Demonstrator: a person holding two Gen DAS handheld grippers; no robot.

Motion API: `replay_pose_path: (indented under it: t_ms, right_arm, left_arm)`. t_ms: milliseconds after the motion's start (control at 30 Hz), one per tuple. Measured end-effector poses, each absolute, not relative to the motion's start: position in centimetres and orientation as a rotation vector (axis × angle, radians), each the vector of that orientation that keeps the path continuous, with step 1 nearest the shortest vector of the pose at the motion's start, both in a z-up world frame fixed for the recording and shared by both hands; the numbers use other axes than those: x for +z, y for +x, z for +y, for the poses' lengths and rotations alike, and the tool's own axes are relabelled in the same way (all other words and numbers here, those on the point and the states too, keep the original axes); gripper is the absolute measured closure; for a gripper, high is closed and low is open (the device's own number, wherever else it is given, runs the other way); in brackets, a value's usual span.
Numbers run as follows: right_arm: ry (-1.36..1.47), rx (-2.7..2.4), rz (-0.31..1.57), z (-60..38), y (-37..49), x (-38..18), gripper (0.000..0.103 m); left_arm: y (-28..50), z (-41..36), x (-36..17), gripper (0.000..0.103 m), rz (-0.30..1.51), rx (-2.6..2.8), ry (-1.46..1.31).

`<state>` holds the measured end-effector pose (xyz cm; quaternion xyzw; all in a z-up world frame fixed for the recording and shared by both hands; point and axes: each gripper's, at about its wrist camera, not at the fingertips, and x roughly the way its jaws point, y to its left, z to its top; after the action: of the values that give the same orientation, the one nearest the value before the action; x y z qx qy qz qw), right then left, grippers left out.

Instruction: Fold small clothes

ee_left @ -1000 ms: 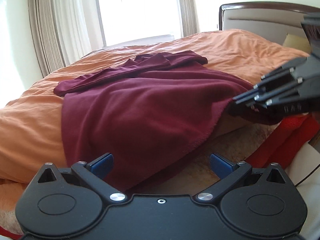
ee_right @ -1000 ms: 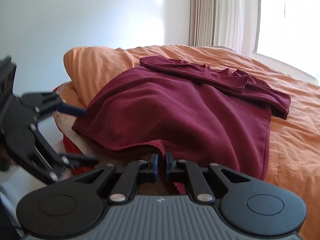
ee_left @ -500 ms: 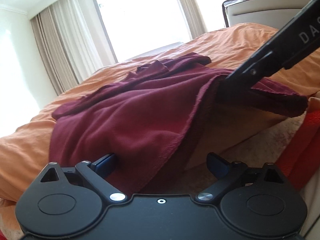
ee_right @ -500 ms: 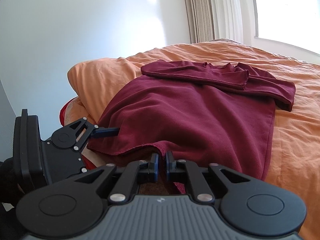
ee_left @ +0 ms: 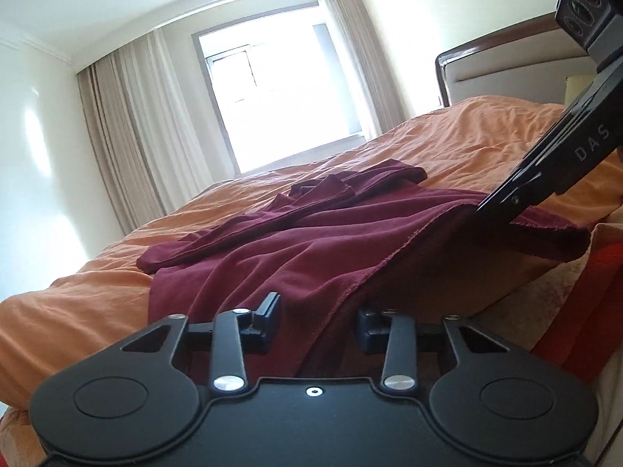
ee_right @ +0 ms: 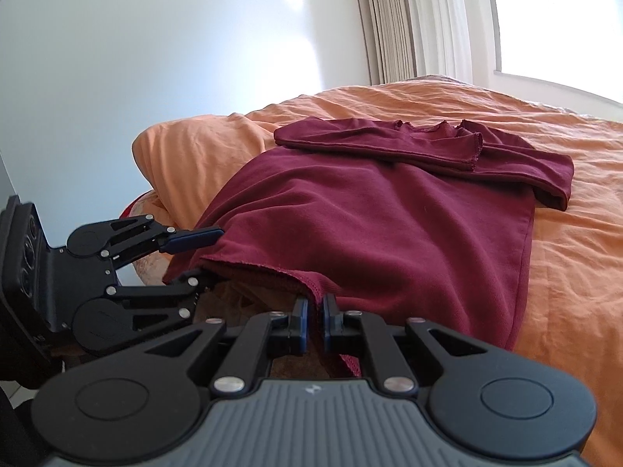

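We see a maroon long-sleeved top [ee_right: 373, 225] spread on the orange duvet [ee_right: 576, 272] of the bed, its sleeves folded across the chest near the neckline and its hem hanging over the near edge of the mattress. Our right tongs [ee_right: 313, 325] are pressed together on the hem, a fold of maroon cloth pinched between the blue-tipped fingers [ee_right: 299, 321]. Our left tongs [ee_left: 318, 321] stand apart, one finger on either side of the hem's edge, with the fabric running down between them but not clamped; in the right wrist view the same left tongs [ee_right: 202, 255] sit at the other hem corner, the upper finger lying over the cloth and the lower one tucked beneath it. From the left wrist view the right tongs [ee_left: 491, 207] reach in from the upper right and hold the cloth's corner lifted off the mattress. Behind the bed we see beige curtains [ee_left: 128, 132] framing a bright window [ee_left: 272, 93], and a dark-framed headboard [ee_left: 506, 66] at the right.
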<state>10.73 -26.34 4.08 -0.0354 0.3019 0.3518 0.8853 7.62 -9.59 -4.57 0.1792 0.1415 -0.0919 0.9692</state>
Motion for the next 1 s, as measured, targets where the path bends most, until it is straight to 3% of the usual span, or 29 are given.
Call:
replay_pose_path:
  t_ms: [67,133,167,333,433,567,700,767,833,933,1000]
  right_arm:
    - [-0.111,0.708,0.607,-26.1,10.4,3.9,0.091]
    - [-0.151,0.687,0.583,-25.6,10.0,3.7,0.072]
    - [-0.178,0.673,0.562,-25.4,9.6,3.5,0.068]
    - [-0.278,0.639,0.451,-23.8,8.0,2.7,0.039]
    - [-0.36,0.614,0.37,-22.2,6.8,1.7,0.032]
    - [-0.56,0.501,0.254,-19.4,5.2,-0.8,0.03]
    - [-0.711,0.328,0.133,-18.5,4.3,-2.9,0.036]
    - [-0.706,0.297,0.104,-19.2,3.9,-2.9,0.048]
    - [-0.675,0.3,0.095,-20.2,3.7,-2.3,0.08]
    - [-0.606,0.314,0.064,-21.5,3.2,-0.7,0.093]
    - [-0.573,0.322,0.042,-22.1,3.1,0.6,0.094]
  left_arm:
    - [7.9,-9.4,-4.1,0.076,0.289,-0.211,0.337]
    - [8.7,-9.2,-3.6,0.083,0.3,-0.227,0.312]
    - [9.0,-9.1,-3.2,0.085,0.306,-0.232,0.301]
    - [10.7,-8.4,-1.4,0.087,0.358,-0.262,0.224]
    - [11.5,-8.1,-0.5,0.087,0.386,-0.278,0.198]
    - [11.6,-8.0,0.2,0.087,0.393,-0.278,0.194]
    - [11.1,-8.1,0.2,0.087,0.372,-0.257,0.213]
    - [10.8,-8.2,-0.1,0.085,0.365,-0.239,0.226]
    - [10.6,-8.3,-0.6,0.082,0.365,-0.223,0.241]
    - [10.4,-8.6,-1.6,0.076,0.369,-0.206,0.27]
    - [10.2,-9.1,-2.3,0.074,0.37,-0.196,0.305]
